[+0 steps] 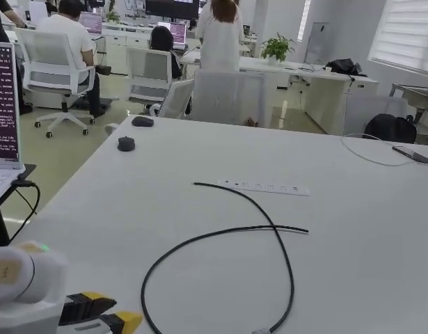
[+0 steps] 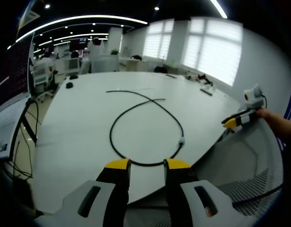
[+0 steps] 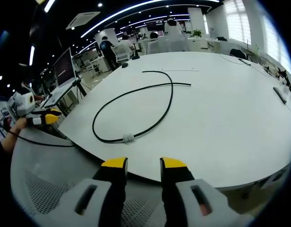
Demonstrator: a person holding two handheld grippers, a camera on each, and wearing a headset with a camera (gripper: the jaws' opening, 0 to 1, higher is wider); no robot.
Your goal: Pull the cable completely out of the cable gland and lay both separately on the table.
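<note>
A long black cable (image 1: 220, 236) lies in a crossed loop on the white table (image 1: 353, 229). The small pale cable gland (image 1: 261, 331) sits on the cable at the near end of the loop, also visible as the gland (image 2: 181, 140) and the gland (image 3: 128, 138). My left gripper (image 1: 106, 311) hovers at the table's near left edge, short of the loop, its yellow-tipped jaws apart and empty. In its own view the left gripper (image 2: 147, 165) faces the loop from off the table. My right gripper (image 3: 144, 164) is open too, held off the near edge, with the gland ahead of it.
A white strip (image 1: 262, 187) lies beyond the cable. Two dark mice (image 1: 126, 144) (image 1: 142, 122) rest at the far left. A laptop (image 1: 3, 111) stands at the left edge. A phone (image 1: 412, 154) with a white cord lies far right. Chairs and people are behind.
</note>
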